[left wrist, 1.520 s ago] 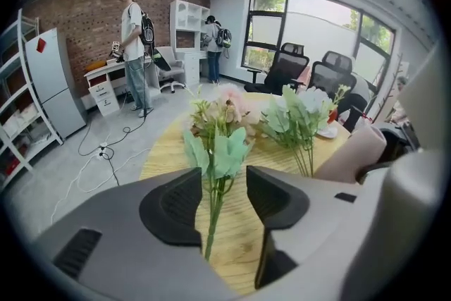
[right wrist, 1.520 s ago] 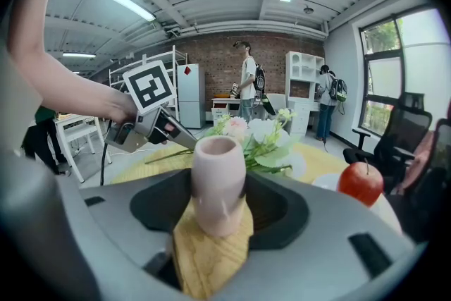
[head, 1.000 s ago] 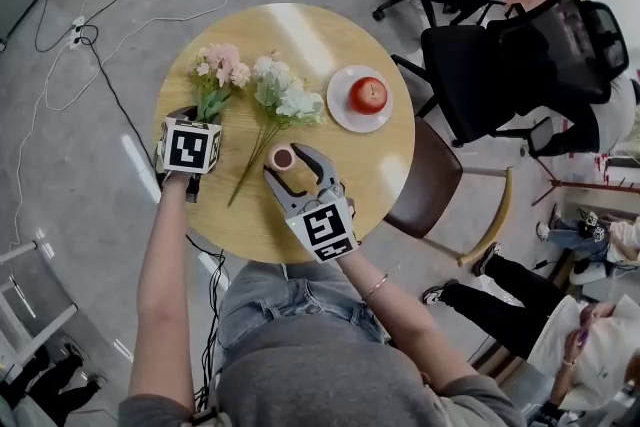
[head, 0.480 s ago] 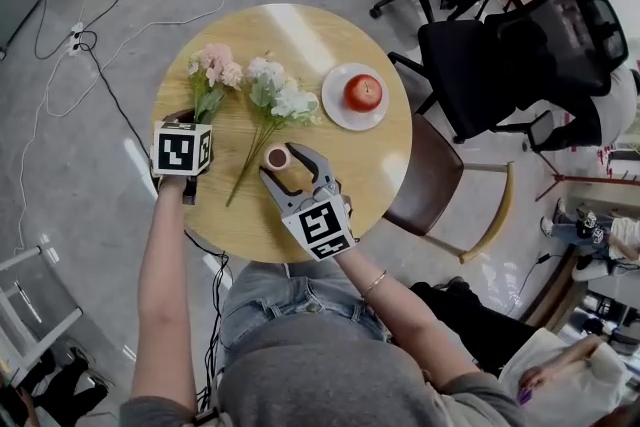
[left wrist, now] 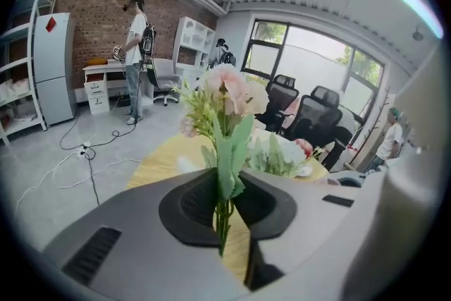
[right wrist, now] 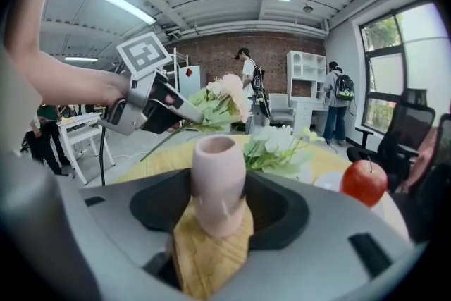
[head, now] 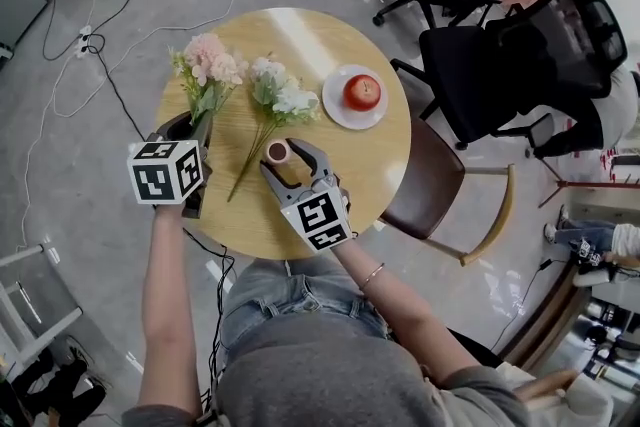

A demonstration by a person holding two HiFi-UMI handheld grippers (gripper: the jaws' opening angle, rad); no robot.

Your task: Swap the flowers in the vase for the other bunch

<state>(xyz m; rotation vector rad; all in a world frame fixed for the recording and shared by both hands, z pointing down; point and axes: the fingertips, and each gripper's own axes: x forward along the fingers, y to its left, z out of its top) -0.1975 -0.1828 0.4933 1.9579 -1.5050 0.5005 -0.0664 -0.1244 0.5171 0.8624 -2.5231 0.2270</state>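
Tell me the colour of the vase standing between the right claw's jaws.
Pale pink; the vase shows best in the right gripper view.

Round table point(head: 300, 35): vase point(head: 278, 152), white flowers point(head: 282, 96), plate point(head: 335, 113)

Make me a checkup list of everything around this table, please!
Surface: round wooden table.
Job's things: pink flowers held in the air; white flowers lying on the table; vase empty.
Clutter: apple on a plate.
Grippers: left gripper closing on the pink stems; right gripper holds the vase.
Cables: cables across the floor.
Surroundings: chairs beside the table; people far behind.
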